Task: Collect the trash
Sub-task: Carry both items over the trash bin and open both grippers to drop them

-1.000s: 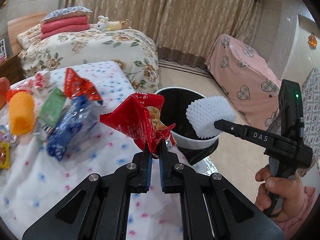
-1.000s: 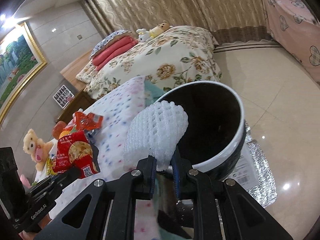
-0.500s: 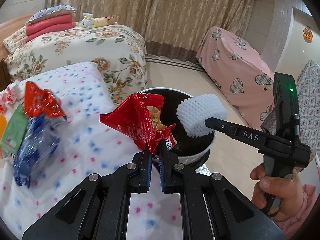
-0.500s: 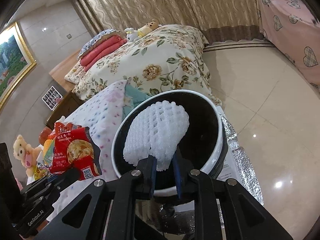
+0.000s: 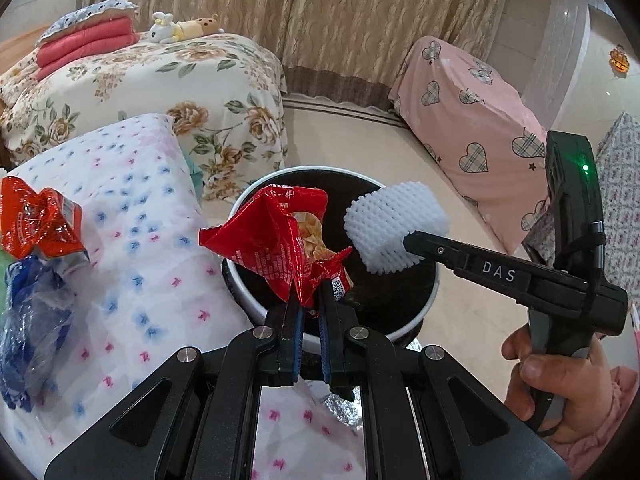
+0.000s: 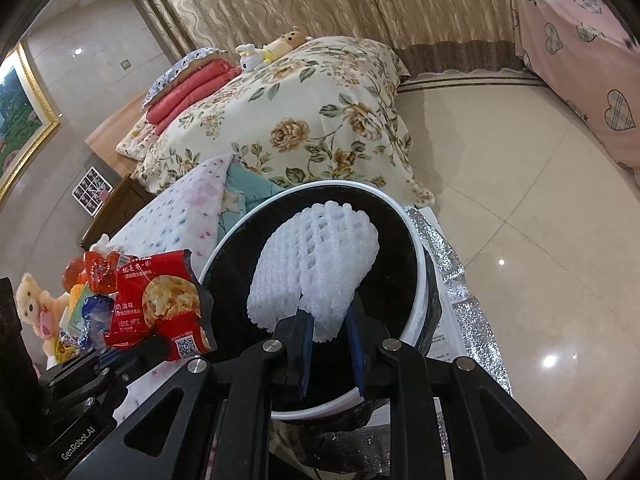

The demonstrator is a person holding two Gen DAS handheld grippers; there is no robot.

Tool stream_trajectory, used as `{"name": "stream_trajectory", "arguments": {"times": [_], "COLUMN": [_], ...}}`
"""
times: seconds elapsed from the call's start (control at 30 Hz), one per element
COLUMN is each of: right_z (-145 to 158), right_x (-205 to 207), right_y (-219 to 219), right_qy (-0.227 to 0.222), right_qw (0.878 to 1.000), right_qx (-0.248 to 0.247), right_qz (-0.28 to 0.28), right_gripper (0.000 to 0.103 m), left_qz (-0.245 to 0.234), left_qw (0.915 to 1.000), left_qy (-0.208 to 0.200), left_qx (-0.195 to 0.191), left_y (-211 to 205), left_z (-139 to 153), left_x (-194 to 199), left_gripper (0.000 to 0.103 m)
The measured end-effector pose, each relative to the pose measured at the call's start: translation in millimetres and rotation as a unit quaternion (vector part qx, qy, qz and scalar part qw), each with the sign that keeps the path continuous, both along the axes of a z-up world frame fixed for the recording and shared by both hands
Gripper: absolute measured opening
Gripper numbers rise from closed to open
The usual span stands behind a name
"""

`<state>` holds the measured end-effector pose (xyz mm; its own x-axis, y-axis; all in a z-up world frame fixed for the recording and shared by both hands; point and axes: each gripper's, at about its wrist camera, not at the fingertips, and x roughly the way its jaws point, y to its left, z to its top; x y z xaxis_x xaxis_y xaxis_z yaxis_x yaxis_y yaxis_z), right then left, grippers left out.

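- Over the black bin [image 5: 404,304] with its white rim, the left gripper [image 5: 310,312] has its jaws pinched nearly closed on a bottom corner of the red snack bag [image 5: 268,240].
- That bag looks light, crinkly and slick; I judge a thin corner pinch may slip, so gripping a folded seam suits it.
- Beside it, the right gripper [image 6: 326,338] has narrow-set jaws squeezing the white foam net [image 6: 316,272] at its lower edge, above the bin's mouth.
- Foam net: very light, soft, springy, compresses easily; any edge will do.
- More wrappers [image 5: 36,220] lie on the dotted bed cover [image 5: 132,200].
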<state>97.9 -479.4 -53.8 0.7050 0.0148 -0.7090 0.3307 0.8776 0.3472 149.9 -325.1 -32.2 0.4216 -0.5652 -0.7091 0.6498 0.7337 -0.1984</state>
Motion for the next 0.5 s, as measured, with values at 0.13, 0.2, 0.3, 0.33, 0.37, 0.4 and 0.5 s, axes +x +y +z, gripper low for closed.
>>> {"name": "stream_trajectory", "arguments": {"times": [0.13,0.2,0.3,0.33,0.37,0.4,0.5], "right_z": [-2,-3,-1,1,2,3,10], "right_x": [4,6,5,3,3,2,-5], "right_y": [-2,-3,-3,-3,-2,-2,3], "right_qy": [0.007,0.013,0.013,0.011,0.009,0.007,-0.006], "right_qw": [1.000,1.000,1.000,1.000,1.000,1.000,1.000], "right_qx": [-0.001,0.001,0.000,-0.002,-0.002,-0.002,-0.003], "right_qz": [0.001,0.002,-0.001,-0.003,-0.005,-0.006,-0.011], "right_gripper": [0.019,0.025,0.049,0.051,0.051,0.051,0.060], "left_qz": [0.004,0.006,0.009,0.011,0.016,0.018,0.030], "left_qw": [1.0000,1.0000,0.9999,0.9999,0.9998,0.9998,0.9995], "left_qy": [0.003,0.005,0.010,0.010,0.008,0.007,0.006], "left_qx": [0.004,0.004,0.002,0.001,-0.001,-0.002,-0.006], "left_y": [-3,-3,0,3,7,10,24], "left_z": [-2,-2,-2,-2,-1,0,3], "left_x": [4,5,5,4,2,1,-4], "left_gripper": [0.007,0.010,0.022,0.027,0.034,0.034,0.045]}}
